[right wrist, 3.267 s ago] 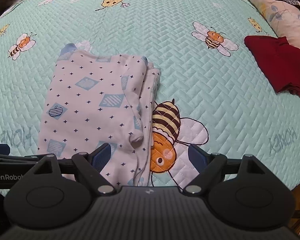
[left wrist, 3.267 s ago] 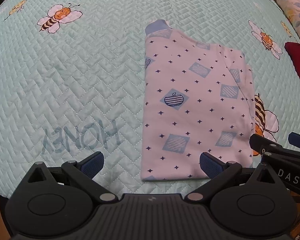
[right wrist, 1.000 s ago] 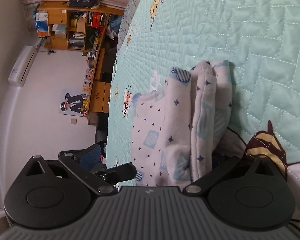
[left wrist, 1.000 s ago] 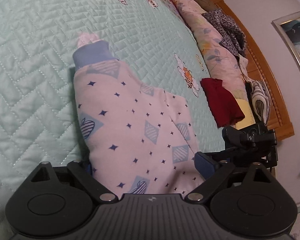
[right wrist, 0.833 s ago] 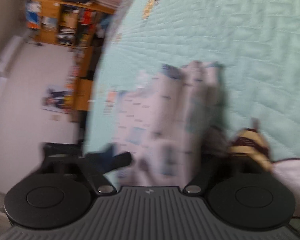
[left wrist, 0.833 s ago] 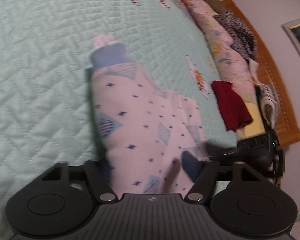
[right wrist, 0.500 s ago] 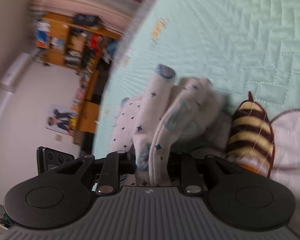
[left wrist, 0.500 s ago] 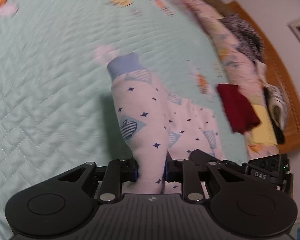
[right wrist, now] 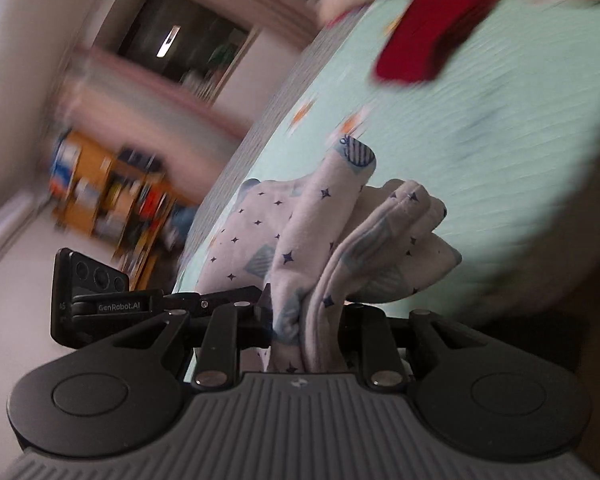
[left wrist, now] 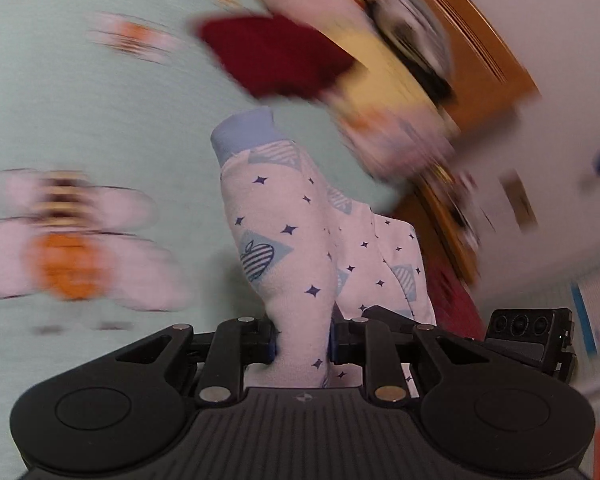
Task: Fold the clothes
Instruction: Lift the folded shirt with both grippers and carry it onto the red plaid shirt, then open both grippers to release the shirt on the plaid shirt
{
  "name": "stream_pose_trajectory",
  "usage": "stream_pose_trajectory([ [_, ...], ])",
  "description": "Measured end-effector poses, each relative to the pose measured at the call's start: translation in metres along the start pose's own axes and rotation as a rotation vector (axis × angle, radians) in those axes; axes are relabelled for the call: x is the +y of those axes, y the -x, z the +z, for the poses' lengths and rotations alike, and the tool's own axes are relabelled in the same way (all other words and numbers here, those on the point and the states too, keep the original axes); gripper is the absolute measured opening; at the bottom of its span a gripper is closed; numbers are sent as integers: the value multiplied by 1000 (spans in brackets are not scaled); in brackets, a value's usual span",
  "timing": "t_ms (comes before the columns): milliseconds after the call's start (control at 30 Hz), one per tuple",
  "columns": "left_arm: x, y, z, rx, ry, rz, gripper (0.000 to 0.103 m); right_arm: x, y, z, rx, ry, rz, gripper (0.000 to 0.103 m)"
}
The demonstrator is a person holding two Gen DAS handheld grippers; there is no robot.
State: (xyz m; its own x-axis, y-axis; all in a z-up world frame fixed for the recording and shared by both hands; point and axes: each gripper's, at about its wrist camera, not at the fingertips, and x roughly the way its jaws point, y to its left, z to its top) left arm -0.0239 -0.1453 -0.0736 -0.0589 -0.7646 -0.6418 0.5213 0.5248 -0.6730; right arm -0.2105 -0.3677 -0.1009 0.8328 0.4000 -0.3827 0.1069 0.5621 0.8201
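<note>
A red garment [left wrist: 276,56] lay on the bee-print bedspread [left wrist: 100,112], with a wooden headboard [left wrist: 452,40] beyond, all badly blurred. The left gripper [left wrist: 302,344] and right gripper [right wrist: 306,330] each pinched the folded patterned top [left wrist: 284,240], lifted above the bed.

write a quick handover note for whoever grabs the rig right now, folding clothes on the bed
Left hand-held gripper: shut on one end of the folded patterned garment.
Right hand-held gripper: shut on the garment's bunched layers at the other end.
Garment is lifted off the quilt, hanging between both. A folded red garment lies farther up the bed.
Done: patterned piece folded and picked up.
Left: set it down, probably near the red one, and release.
</note>
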Motion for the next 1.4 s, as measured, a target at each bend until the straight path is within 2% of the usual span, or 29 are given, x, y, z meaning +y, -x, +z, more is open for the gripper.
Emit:
stream_pose_trajectory([
  [133,-104,-61,11,102,-164,-125,23,-13,116,-5,-214,-25,-88,24],
  [300,-240,-104,8,162,-369,-274,24,-8,247,-15,-498,-38,-121,25],
  [333,-259,-114,6,176,-386,-294,30,-13,271,-16,-545,-55,-128,25],
  [400,-282,-140,-2,176,-405,-270,59,-27,309,-19,-634,-98,-147,26],
  [433,-293,-153,-6,175,-414,-256,87,-42,322,-21,-669,-132,-178,30],
  [467,-297,-169,-13,151,-449,-195,103,-58,334,-22,-703,-172,-212,30],
  [500,-296,-185,-22,132,-482,-95,102,-85,342,-24,-730,-244,-267,39],
  [533,-282,-201,-30,149,-481,0,101,-116,346,-26,-727,-314,-330,56],
  [567,-266,-216,-38,169,-474,95,99,-147,340,-26,-698,-361,-422,65],
  [600,-241,-226,-43,216,-420,121,96,-180,335,-28,-661,-418,-548,71],
  [633,-215,-235,-48,266,-358,137,87,-207,329,-35,-633,-488,-659,61],
  [667,-191,-233,-52,285,-300,133,83,-228,324,-44,-632,-522,-684,58],
  [733,-142,-224,-61,313,-186,121,83,-228,324,-55,-718,-469,-619,60],
  [800,-104,-211,-66,315,-109,117,83,-228,331,-60,-767,-493,-594,61],
  [867,-80,-194,-66,286,-81,124,83,-223,335,-63,-817,-548,-636,61],
  [933,-61,-174,-64,249,-47,110,83,-203,344,-70,-881,-562,-749,66],
  [1033,-40,-140,-61,172,-18,104,86,-173,342,-66,-965,-494,-880,67],
  [1100,-28,-115,-57,112,-17,132,88,-154,337,-56,-984,-417,-896,71],
  [1133,-24,-106,-57,88,-13,157,89,-147,334,-48,-976,-374,-901,75],
  [1200,-15,-90,-56,41,-3,209,90,-127,316,-30,-932,-268,-904,77],
  [1300,9,-68,-60,0,39,266,90,-95,276,-12,-839,-90,-851,80],
  [1333,18,-59,-63,-14,52,285,90,-85,258,-5,-795,-36,-824,83],
  [1400,34,-42,-67,-43,79,323,90,-64,219,5,-683,56,-747,84],
])
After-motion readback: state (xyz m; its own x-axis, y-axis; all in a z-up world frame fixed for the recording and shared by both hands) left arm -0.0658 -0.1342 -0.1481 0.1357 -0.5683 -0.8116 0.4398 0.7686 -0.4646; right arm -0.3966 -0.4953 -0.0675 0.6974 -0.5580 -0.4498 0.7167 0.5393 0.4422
